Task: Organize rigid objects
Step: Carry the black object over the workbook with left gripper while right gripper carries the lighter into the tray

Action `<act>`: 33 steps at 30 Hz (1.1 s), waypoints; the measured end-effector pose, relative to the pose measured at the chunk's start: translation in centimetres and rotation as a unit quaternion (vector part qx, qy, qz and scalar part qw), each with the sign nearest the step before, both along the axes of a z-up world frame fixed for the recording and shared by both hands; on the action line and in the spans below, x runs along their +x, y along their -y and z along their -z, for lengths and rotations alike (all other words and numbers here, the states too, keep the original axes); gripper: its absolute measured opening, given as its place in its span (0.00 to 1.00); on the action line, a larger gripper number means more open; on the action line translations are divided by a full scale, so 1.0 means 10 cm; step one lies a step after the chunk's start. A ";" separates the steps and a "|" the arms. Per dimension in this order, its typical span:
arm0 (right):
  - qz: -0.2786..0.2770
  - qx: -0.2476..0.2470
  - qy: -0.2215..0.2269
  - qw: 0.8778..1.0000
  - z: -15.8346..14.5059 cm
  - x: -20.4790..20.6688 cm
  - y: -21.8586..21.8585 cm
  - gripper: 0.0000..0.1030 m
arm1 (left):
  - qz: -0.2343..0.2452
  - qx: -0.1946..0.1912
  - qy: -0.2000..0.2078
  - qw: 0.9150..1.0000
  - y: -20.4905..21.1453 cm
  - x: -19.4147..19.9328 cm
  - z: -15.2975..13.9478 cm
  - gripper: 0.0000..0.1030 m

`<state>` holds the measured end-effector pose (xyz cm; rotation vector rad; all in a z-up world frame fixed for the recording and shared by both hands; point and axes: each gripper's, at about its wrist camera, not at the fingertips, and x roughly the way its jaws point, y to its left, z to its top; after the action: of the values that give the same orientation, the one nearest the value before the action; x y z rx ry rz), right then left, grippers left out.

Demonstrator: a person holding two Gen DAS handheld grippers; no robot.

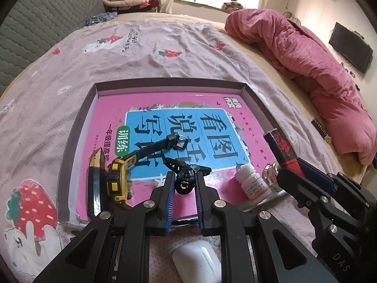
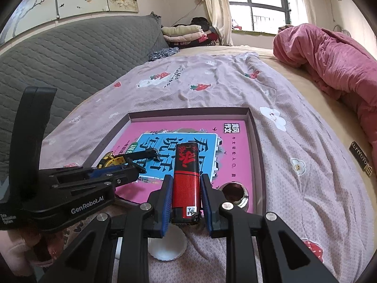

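A shallow box (image 1: pixel 80 115) on the bed holds a pink book (image 1: pixel 141 103). On the book lie a yellow and black watch (image 1: pixel 117 179), a dark wooden comb (image 1: pixel 94 188), a small white bottle (image 1: pixel 253 182) and a metal cup (image 1: pixel 271 174). My left gripper (image 1: pixel 185 180) is shut on a small black clip (image 1: pixel 186 176) over the book's near edge. My right gripper (image 2: pixel 186 188) is shut on a red and black lighter (image 2: pixel 186 179), held above the box's near right part. The lighter also shows in the left wrist view (image 1: pixel 282 148).
A white earbud case (image 1: pixel 198 264) lies on the bedspread below my left gripper. A white dish (image 2: pixel 167 245) lies under my right gripper. A pink quilt (image 1: pixel 306 63) is bunched at the right, a grey headboard (image 2: pixel 70 59) at the left.
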<state>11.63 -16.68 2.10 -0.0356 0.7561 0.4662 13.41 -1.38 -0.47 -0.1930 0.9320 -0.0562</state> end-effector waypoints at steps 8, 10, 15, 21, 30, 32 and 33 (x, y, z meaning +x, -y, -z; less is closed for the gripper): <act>-0.003 -0.007 -0.004 1.000 0.07 0.03 -0.05 0.23 | -0.003 -0.003 -0.011 1.000 -0.04 0.01 0.09 0.16; -0.003 -0.009 -0.004 1.000 0.08 0.04 -0.06 0.23 | -0.004 -0.005 -0.015 1.000 -0.04 0.01 0.12 0.16; -0.002 -0.013 -0.009 1.000 0.11 0.06 -0.07 0.23 | -0.006 -0.005 -0.021 1.000 -0.05 0.01 0.17 0.16; 0.000 -0.018 -0.013 1.000 0.15 0.08 -0.10 0.23 | -0.006 -0.006 -0.024 1.000 -0.06 -0.01 0.20 0.16; 0.016 -0.031 -0.011 0.999 0.19 0.12 -0.06 0.23 | -0.006 -0.006 -0.024 1.000 -0.06 -0.01 0.20 0.16; 0.022 -0.030 -0.013 0.999 0.19 0.14 -0.02 0.23 | -0.006 -0.006 -0.024 1.000 -0.06 -0.01 0.20 0.16; 0.024 -0.031 -0.012 0.999 0.19 0.14 0.00 0.23 | -0.007 -0.006 -0.024 1.000 -0.06 -0.01 0.20 0.16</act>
<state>13.03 -16.65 0.23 -0.0692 0.7931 0.3973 13.28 -0.81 -2.47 -0.2120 0.9788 -0.0449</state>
